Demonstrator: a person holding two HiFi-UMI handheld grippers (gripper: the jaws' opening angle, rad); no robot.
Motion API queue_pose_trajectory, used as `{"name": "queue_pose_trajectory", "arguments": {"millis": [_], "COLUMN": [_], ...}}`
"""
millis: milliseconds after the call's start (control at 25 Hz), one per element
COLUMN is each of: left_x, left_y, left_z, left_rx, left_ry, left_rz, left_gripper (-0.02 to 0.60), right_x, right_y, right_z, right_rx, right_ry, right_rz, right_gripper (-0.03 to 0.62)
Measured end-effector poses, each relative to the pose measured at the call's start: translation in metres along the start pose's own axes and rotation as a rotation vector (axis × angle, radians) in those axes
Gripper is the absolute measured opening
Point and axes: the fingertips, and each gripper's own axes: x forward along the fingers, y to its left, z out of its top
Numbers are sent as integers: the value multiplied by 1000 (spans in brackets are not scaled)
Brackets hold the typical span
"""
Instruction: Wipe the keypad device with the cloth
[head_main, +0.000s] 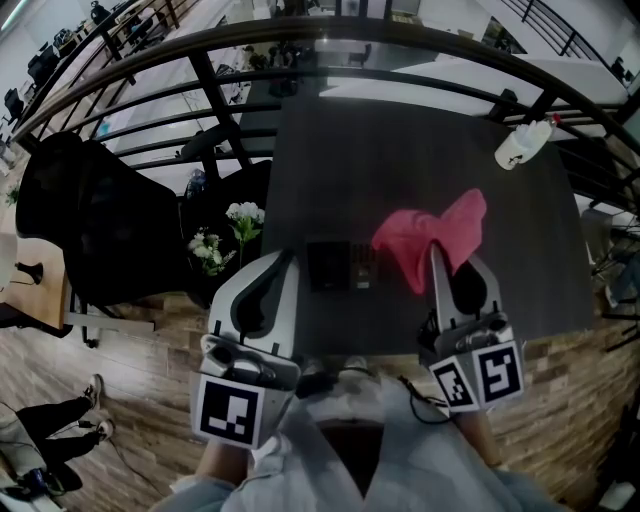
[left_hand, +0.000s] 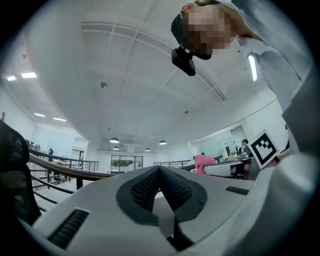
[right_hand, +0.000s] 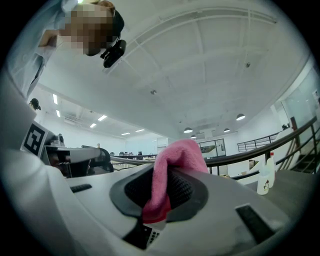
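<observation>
At the near edge of the dark table (head_main: 400, 160), left side: left gripper (head_main: 285, 258) hangs just left of the keypad (head_main: 340, 265). Its jaws are clenched tip to tip with nothing between them, which its own view confirms (left_hand: 160, 170).

Centre: the keypad lies flat on the table between the two grippers. It is a small dark slab, squarish, with a darker panel on the left part and faint rows of keys toward the right. Too small to see dirt or markings. Nothing rests on top of it.

Right: right gripper (head_main: 435, 250) is clamped on the pink cloth (head_main: 430, 232). A fold is pinched between the pads, and the rest bunches up and fans out past the tips (right_hand: 175, 160). The cloth sits just right of the keypad. I cannot tell whether its lower edge touches the device.

Step in hand, as I judge it: bringing the cloth over the keypad to begin wiping. To do it well:
- lower the loose bunch, not the hard tips, onto the face
- sweep across the keys with light pressure
- use the left gripper to brace the device's left edge so it does not slide

Far right, well apart: a white bottle (head_main: 522, 145) lies near the table's far corner.
</observation>
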Motion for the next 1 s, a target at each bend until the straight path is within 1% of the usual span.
{"name": "queue_pose_trajectory", "arguments": {"millis": [1000], "left_x": [-4], "left_y": [-1], "left_z": [-3], "left_rx": [-4], "left_ry": [7], "left_rz": [-3], "left_gripper": [8], "right_x": [-2], "right_y": [6], "right_z": [-4], "right_rx": [-22], "right_ry": [17], "right_rz": [12], "right_gripper": [54]}}
